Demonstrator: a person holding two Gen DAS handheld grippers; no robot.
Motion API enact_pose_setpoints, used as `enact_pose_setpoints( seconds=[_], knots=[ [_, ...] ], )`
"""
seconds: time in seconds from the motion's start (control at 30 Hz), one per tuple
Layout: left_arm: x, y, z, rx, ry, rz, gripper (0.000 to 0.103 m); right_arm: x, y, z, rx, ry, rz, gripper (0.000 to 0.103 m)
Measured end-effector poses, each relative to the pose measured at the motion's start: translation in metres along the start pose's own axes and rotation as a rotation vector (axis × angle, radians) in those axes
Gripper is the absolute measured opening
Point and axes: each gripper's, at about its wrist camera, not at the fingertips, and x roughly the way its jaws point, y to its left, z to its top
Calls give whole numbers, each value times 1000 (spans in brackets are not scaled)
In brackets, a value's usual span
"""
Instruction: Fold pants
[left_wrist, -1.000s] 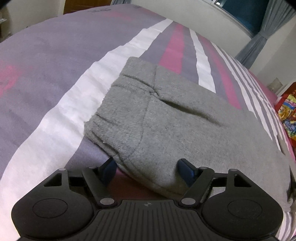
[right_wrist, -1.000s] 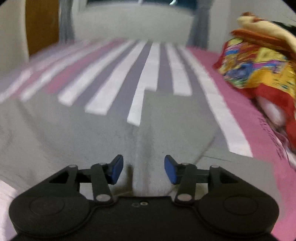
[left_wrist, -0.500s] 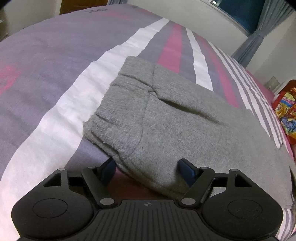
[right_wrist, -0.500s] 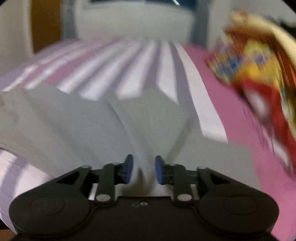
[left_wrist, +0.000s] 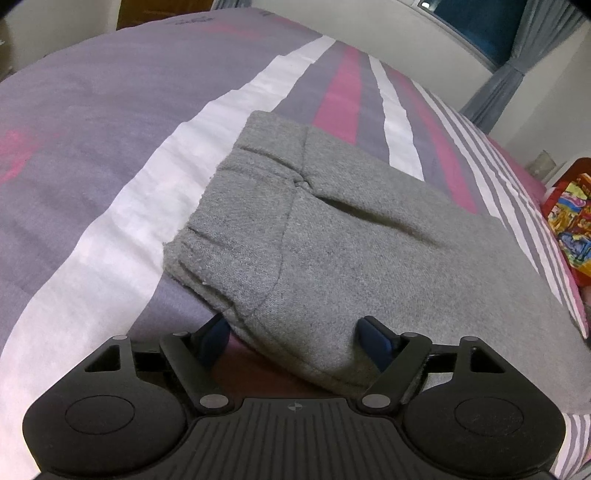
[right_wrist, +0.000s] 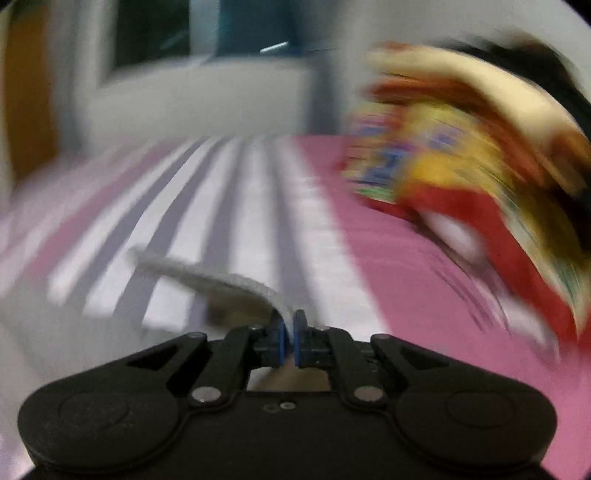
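Grey pants (left_wrist: 351, 240) lie folded on the striped bed, the waistband end toward the left of the left wrist view. My left gripper (left_wrist: 293, 332) stands open, straddling the near edge of the pants. One of its fingers (left_wrist: 216, 334) sits beside the cloth and the other rests on top of it, and neither pad presses. In the blurred right wrist view my right gripper (right_wrist: 289, 332) is shut on a thin edge of the grey pants (right_wrist: 221, 282). That edge arcs up off the bed to the left.
The bed sheet (left_wrist: 92, 129) has purple, white and pink stripes. A bright red and yellow blanket (right_wrist: 461, 177) is heaped at the right side of the bed; the same blanket (left_wrist: 570, 221) shows in the left wrist view. A curtain (left_wrist: 495, 96) and a wall lie beyond.
My right gripper has closed on an edge of the pants and lifted it, swinging and rolling as it went. The left gripper and the cloth near it have stayed in place.
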Motion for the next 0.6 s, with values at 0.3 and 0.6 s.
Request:
enact_pose_setpoints(
  seconds=[0.3, 0.6],
  knots=[
    [1, -4, 5, 2, 27, 16, 79, 21, -83, -78, 413, 155, 67, 7],
    [5, -8, 3, 15, 16, 17, 87, -13, 8, -79, -629, 66, -68, 54]
  ],
)
